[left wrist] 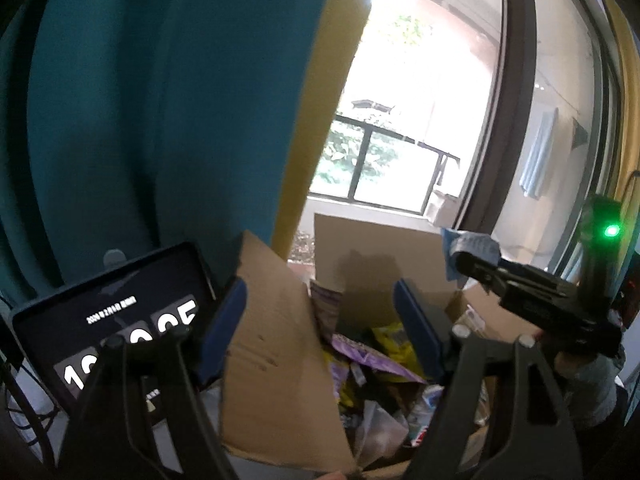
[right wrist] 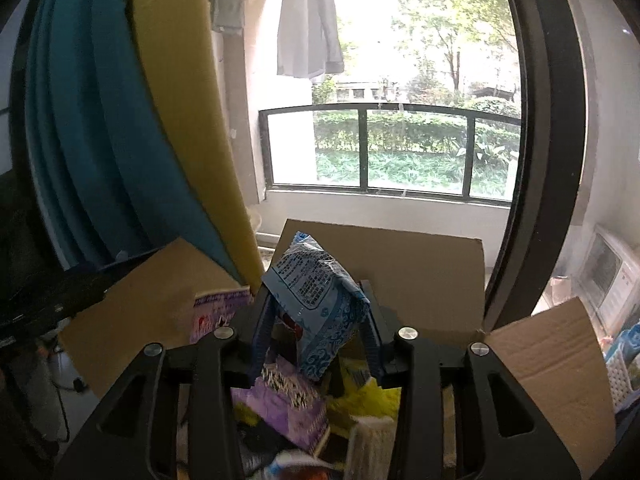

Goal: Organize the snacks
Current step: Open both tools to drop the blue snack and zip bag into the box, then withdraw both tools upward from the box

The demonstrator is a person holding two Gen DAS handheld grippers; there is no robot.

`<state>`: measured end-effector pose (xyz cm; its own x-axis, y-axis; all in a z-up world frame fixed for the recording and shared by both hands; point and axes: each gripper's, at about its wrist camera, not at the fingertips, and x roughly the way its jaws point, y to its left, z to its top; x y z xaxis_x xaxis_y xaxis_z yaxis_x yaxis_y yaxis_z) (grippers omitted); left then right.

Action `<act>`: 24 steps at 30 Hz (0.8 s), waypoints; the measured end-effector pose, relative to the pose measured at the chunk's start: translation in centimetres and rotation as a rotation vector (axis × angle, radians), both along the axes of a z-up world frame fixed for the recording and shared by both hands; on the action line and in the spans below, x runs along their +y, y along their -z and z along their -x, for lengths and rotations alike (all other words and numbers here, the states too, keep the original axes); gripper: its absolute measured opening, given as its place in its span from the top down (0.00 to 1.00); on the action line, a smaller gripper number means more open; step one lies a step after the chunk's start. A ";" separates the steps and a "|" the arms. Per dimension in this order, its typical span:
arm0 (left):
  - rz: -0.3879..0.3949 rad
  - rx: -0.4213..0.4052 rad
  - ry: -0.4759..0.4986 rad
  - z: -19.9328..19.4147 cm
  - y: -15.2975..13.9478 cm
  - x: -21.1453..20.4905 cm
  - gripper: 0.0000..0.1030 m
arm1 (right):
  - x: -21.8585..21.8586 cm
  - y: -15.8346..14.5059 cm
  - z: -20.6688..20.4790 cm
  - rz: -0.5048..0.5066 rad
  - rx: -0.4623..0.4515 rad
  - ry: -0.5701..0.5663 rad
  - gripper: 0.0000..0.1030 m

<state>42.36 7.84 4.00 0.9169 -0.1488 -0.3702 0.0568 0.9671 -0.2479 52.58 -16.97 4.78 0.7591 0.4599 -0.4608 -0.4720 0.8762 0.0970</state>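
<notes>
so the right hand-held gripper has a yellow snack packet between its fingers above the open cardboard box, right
Not quite. The packet between the fingers of the right hand-held gripper is blue and white, not yellow; the yellow packets lie down inside the cardboard box. The right wrist view shows this. The rest is right: it is above the open box.

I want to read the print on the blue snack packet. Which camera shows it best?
The right wrist view: the blue snack packet fills the middle, between the right gripper fingers, printed side facing the lens. The left wrist view shows only a small, blurred corner of it at that gripper's tip, above the cardboard box.
</notes>
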 end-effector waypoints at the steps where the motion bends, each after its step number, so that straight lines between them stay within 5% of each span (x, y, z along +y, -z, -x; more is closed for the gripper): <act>1: -0.002 -0.006 -0.009 0.1 -0.1 0.2 0.25 | 0.2 0.0 -0.3 -0.001 -0.004 0.012 0.47; 5: 0.002 -0.019 -0.026 0.3 -0.4 0.9 0.25 | 1.2 -0.4 -0.5 0.012 -0.032 0.020 0.32; 24: -0.006 -0.036 0.043 3.3 -1.6 -2.0 0.25 | -1.8 -1.8 5.2 0.046 -0.020 0.036 0.31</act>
<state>39.09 5.83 5.55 0.9226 -0.1863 -0.3377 0.1072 0.9650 -0.2394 47.34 -18.74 6.59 0.7841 0.4110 -0.4650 -0.4415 0.8960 0.0474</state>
